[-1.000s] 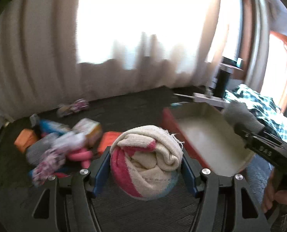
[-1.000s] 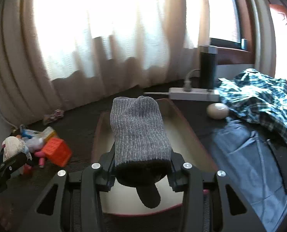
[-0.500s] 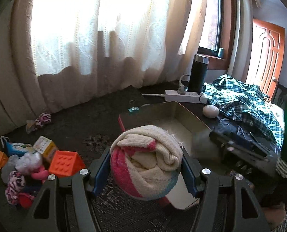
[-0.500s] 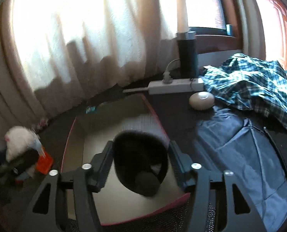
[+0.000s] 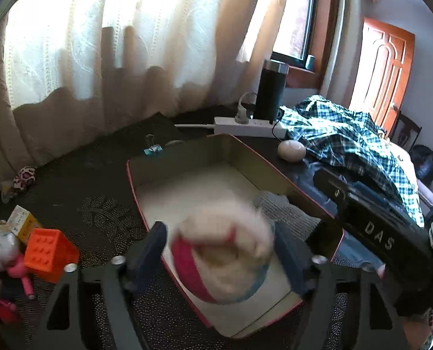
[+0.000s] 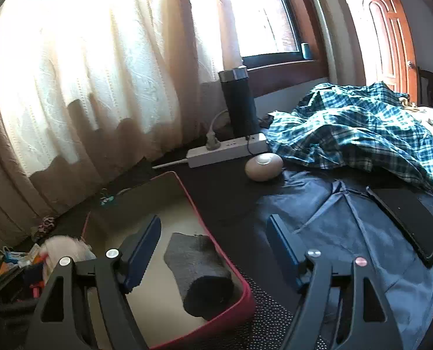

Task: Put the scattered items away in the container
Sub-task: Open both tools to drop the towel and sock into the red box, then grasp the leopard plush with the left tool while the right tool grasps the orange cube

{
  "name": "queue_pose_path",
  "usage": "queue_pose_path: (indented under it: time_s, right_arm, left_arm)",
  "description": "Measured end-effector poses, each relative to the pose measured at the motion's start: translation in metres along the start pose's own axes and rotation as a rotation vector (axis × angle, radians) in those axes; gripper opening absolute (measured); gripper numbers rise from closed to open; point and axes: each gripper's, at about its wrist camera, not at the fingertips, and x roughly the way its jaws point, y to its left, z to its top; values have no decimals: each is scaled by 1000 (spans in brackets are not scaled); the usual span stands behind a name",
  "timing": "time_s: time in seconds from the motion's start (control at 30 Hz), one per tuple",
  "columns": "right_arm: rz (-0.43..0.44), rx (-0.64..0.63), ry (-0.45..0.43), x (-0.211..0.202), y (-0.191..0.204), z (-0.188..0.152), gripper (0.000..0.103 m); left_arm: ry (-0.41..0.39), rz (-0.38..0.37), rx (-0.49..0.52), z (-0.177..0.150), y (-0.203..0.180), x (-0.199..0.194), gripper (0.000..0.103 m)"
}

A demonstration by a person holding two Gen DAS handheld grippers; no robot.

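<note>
Since a second earlier, the grey rolled sock (image 6: 199, 274) had left the right tongs (image 6: 213, 248) and lay inside the red-rimmed box (image 6: 245, 297), against its right wall. Those tongs stood wide apart and empty above it. The left tongs (image 5: 221, 255) had swung over the box; whether their blue pads still pinched the blurred cream-and-pink sock ball (image 5: 225, 250) between them, the left wrist view could not tell. Most of the pale box floor lay open. An orange block (image 5: 50, 252) and other scattered toys waited on the dark surface (image 5: 105, 198) to the left. A power strip (image 6: 228, 150), black tumbler (image 6: 239, 102) and plaid shirt (image 6: 356, 128) crowded the far side.
</note>
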Motion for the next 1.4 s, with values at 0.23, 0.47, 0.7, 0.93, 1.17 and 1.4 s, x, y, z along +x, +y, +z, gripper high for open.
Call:
queue_pose_path:
  time_s: [0.23, 0.47, 0.7, 0.93, 1.17, 1.4]
  right_arm:
    - [-17, 3, -7, 1, -2, 0, 78]
    - [7, -28, -5, 3, 5, -3, 78]
    - [16, -38, -6, 5, 7, -5, 78]
    - [4, -65, -24, 4, 12, -8, 78]
    - [-17, -88, -39, 6, 16, -11, 78]
    - [-47, -116, -66, 6, 21, -14, 78]
  left_arm:
    - [1, 1, -26, 30, 25, 27, 83]
    - [-8, 19, -43, 17, 59, 16, 83]
    - [-25, 68, -67, -16, 93, -27, 83]
    - [-46, 141, -111, -39, 126, -71, 83]
    - [-57, 249, -179, -59, 170, -113, 83]
    - [-71, 421, -316, -75, 248, -143, 83]
